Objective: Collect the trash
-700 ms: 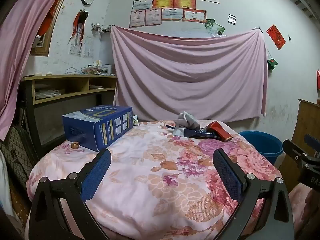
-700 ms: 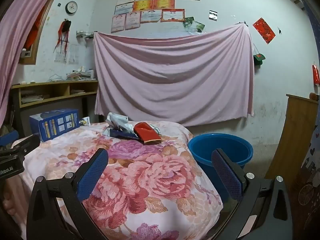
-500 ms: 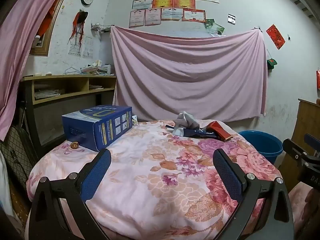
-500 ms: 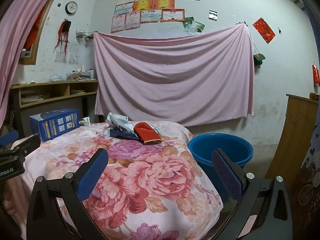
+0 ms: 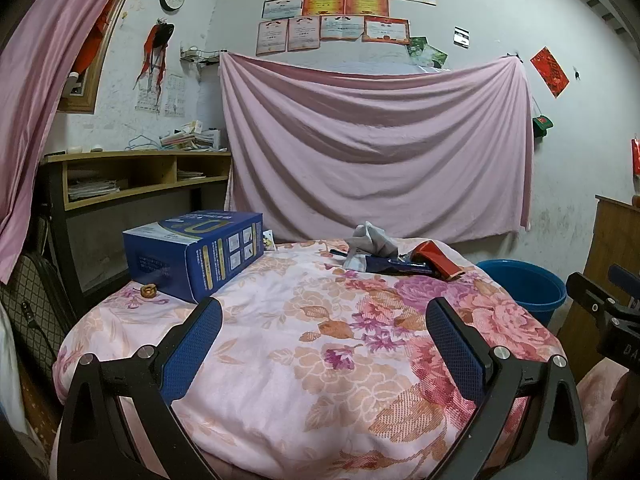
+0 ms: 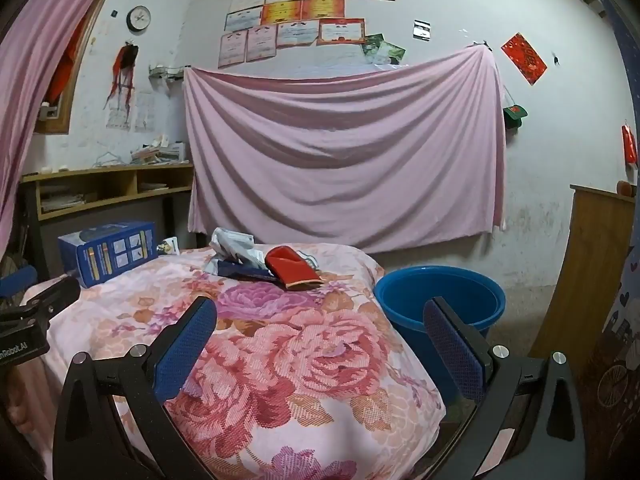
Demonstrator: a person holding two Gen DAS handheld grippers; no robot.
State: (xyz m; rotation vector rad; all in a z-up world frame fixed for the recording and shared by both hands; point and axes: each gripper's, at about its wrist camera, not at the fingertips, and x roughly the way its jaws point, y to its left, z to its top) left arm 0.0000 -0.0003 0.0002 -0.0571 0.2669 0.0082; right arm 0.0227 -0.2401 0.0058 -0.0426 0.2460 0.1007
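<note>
A small heap of trash lies at the far side of the flowered cloth [image 5: 320, 344]: a crumpled grey-white wrapper [image 5: 370, 240], a dark blue packet [image 5: 394, 266] and a red packet [image 5: 438, 262]. The same heap shows in the right wrist view: wrapper [image 6: 230, 246], blue packet [image 6: 244, 271], red packet [image 6: 292, 266]. A blue bucket [image 6: 440, 300] stands on the floor to the right of the cloth [image 6: 280, 360]; it also shows in the left wrist view [image 5: 522, 284]. My left gripper [image 5: 322, 332] is open and empty, well short of the heap. My right gripper [image 6: 320, 330] is open and empty.
A blue carton [image 5: 196, 252] lies at the cloth's left side, with a small brown ring [image 5: 148, 291] in front of it. A wooden shelf [image 5: 136, 172] stands at the left wall. A wooden cabinet [image 6: 588, 272] stands at the right. A pink sheet [image 5: 376, 148] hangs behind.
</note>
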